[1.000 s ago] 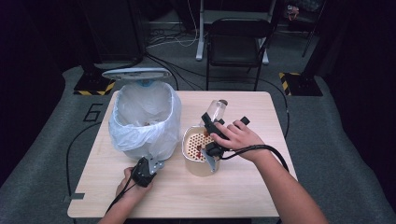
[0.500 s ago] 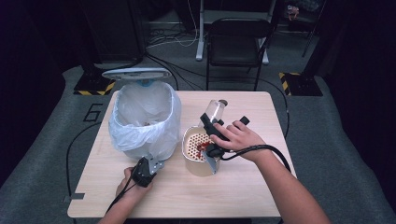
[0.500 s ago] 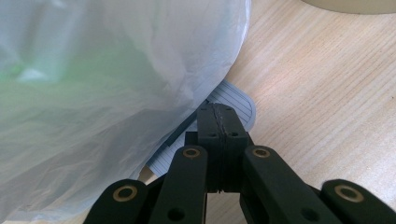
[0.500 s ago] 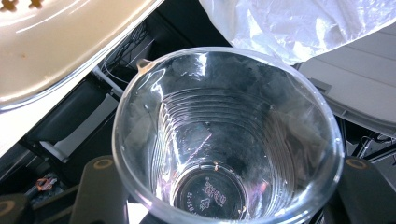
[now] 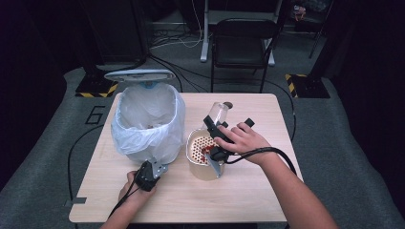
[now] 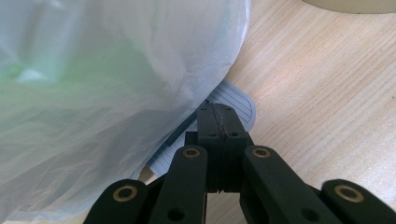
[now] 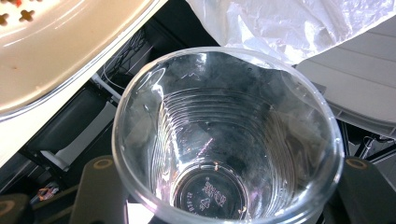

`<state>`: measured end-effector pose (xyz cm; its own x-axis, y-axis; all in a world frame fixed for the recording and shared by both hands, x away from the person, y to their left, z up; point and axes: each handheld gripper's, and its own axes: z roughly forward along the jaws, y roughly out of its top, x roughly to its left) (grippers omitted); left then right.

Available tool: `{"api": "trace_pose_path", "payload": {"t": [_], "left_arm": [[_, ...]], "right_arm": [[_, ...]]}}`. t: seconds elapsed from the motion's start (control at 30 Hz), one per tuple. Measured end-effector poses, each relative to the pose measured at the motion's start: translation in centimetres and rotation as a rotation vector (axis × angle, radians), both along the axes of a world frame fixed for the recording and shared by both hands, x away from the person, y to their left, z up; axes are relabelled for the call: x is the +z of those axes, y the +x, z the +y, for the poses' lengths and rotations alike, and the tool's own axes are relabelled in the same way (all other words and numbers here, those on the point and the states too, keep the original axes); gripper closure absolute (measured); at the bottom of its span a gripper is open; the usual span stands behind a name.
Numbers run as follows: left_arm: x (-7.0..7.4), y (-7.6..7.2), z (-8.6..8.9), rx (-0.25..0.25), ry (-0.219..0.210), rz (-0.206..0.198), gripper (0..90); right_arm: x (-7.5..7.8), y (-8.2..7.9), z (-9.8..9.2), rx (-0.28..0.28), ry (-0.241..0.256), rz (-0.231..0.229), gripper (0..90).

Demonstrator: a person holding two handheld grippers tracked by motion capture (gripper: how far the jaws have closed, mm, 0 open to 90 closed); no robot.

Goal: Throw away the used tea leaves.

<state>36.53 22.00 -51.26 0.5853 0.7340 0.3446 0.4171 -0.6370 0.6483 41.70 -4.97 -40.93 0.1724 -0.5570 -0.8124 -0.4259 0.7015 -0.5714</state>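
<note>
Clear ribbed plastic cup (image 7: 227, 135) sits clamped in the right tool (image 5: 216, 125), tipped on its side above the beige round container with a perforated insert (image 5: 203, 153), beside the white-bagged bin (image 5: 149, 121) on the wooden counter (image 5: 248, 191). A thin cup squeezed this way could buckle or slip out and knock the container. The left tool (image 6: 219, 126), jaws pressed together and empty, rests on the bin's grey pedal (image 6: 236, 103); it could slide off.

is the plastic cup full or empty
Empty: the right gripper view looks straight into the cup and shows its bare clear bottom, with no liquid or scraps inside.
</note>
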Motion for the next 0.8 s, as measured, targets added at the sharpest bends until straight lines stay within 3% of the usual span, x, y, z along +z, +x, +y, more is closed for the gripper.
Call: {"api": "trace_pose_path", "payload": {"t": [0.27, 0.33, 0.4, 0.43, 0.47, 0.5, 0.6, 0.63, 0.67, 0.7, 0.77, 0.8], "left_arm": [[0.0, 0.0, 0.0, 0.000, 0.000, -0.002, 89.8], [0.0, 0.0, 0.0, 0.002, -0.001, -0.001, 89.8], [0.0, 0.0, 0.0, 0.006, -0.004, 0.001, 89.8], [0.0, 0.0, 0.0, 0.006, -0.006, 0.001, 89.8], [0.0, 0.0, 0.0, 0.006, -0.006, 0.001, 89.8], [0.0, 0.0, 0.0, 0.007, -0.005, 0.001, 89.8], [0.0, 0.0, 0.0, 0.005, 0.000, 0.001, 89.8], [0.0, 0.0, 0.0, 0.006, 0.001, 0.003, 89.8], [0.0, 0.0, 0.0, 0.006, 0.001, 0.004, 89.8], [-0.1, -0.1, -0.1, 0.009, -0.026, 0.002, 89.8], [-0.1, -0.1, -0.1, 0.009, -0.021, 0.003, 89.8], [-0.1, -0.1, -0.1, 0.009, -0.021, 0.003, 89.8]], "right_arm": [[0.2, -0.1, 0.3, 0.008, 0.000, 0.011, 38.2], [0.4, -0.2, 0.4, 0.005, -0.013, 0.023, 38.1], [0.7, -0.4, 0.6, 0.001, -0.016, 0.062, 37.8], [1.4, -0.5, 0.9, -0.008, -0.079, 0.051, 37.8], [1.4, -0.5, 0.9, -0.008, -0.079, 0.051, 37.8], [1.8, -0.6, 1.1, -0.011, -0.078, 0.079, 37.7], [2.2, -0.6, 1.3, -0.020, -0.073, 0.104, 37.7], [2.7, -0.6, 1.5, -0.030, -0.067, 0.144, 37.7], [2.7, -0.6, 1.5, -0.030, -0.067, 0.144, 37.7], [3.3, -0.4, 1.9, -0.037, -0.051, 0.204, 37.8], [3.7, -0.5, 2.0, -0.080, -0.022, 0.251, 37.6], [3.7, -0.5, 2.0, -0.080, -0.022, 0.251, 37.6]]}}
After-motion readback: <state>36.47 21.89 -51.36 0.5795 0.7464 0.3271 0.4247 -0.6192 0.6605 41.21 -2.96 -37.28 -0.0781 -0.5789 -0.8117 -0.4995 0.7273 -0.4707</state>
